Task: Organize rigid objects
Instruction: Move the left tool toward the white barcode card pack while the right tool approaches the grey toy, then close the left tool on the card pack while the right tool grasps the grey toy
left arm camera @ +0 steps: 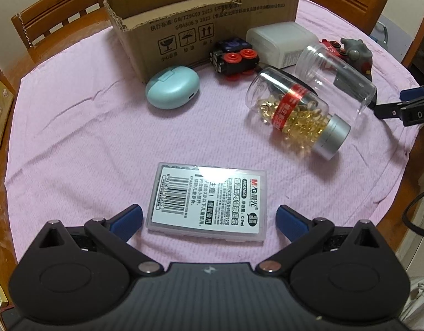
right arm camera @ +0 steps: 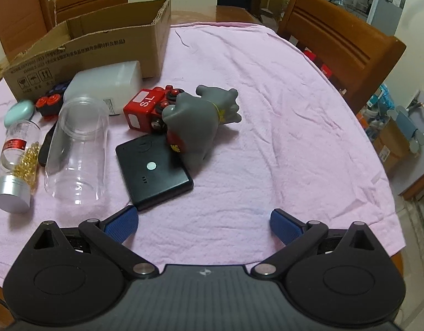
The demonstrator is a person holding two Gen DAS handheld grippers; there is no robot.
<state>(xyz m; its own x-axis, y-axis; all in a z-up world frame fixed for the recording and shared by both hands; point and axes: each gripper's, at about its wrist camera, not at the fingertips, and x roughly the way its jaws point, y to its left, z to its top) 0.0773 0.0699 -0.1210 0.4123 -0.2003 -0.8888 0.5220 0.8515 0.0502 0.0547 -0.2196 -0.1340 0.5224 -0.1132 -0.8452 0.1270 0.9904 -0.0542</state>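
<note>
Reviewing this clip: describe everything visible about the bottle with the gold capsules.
The capsule bottle is clear plastic with a brushed silver cap and a red label band around its middle. It lies on its side on the pink cloth, cap toward the camera, partly filled with amber softgels pooled near the cap. The empty clear jar lies just beside it; contact is unclear. Neither gripper touches it.

The right half of the pink tablecloth (right arm camera: 267, 127) is bare, so a gripper can pass there. In the left wrist view, the left side of the cloth is bare too. Things crowd the upper right of that view: a lying clear plastic jar (left arm camera: 336, 80), a pill bottle with a silver cap (left arm camera: 294, 113) and a brown cardboard box (left arm camera: 212, 24) behind them.
</note>
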